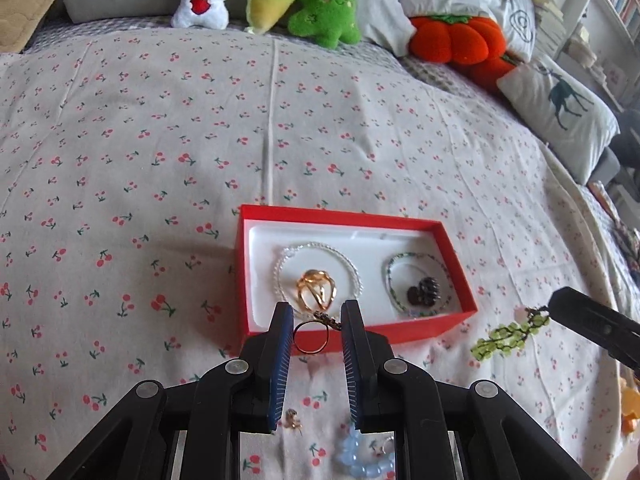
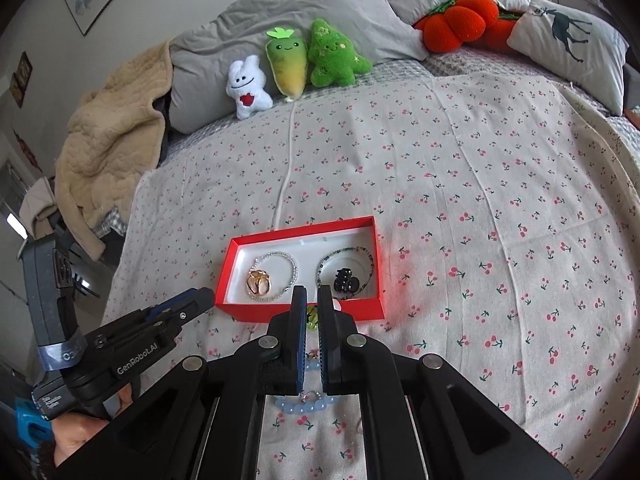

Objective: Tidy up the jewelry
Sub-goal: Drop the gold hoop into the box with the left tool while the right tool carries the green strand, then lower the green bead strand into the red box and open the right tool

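Left gripper [image 1: 314,330], angled steeply downward, pinches a thin gold ring with a dark ornament [image 1: 312,336] between narrowly parted pads. Right gripper [image 2: 312,312], nearly closed at the left one's three o'clock, grips a green beaded bracelet [image 1: 508,336]. At twelve o'clock, the red cardboard box with white liner [image 1: 348,216] holds a clear beaded bracelet [image 1: 352,268], gold hair claw [image 1: 316,290], multicoloured beaded bracelet [image 1: 440,262] and dark hair claw [image 1: 424,291].

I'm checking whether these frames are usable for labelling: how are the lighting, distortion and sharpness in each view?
Left wrist view: soft, even daylight, strong fisheye bend, red box sharp, blue beads near the lens soft. Right wrist view: dark corner vignette, bed curved, red glow beside the box on the sheet.
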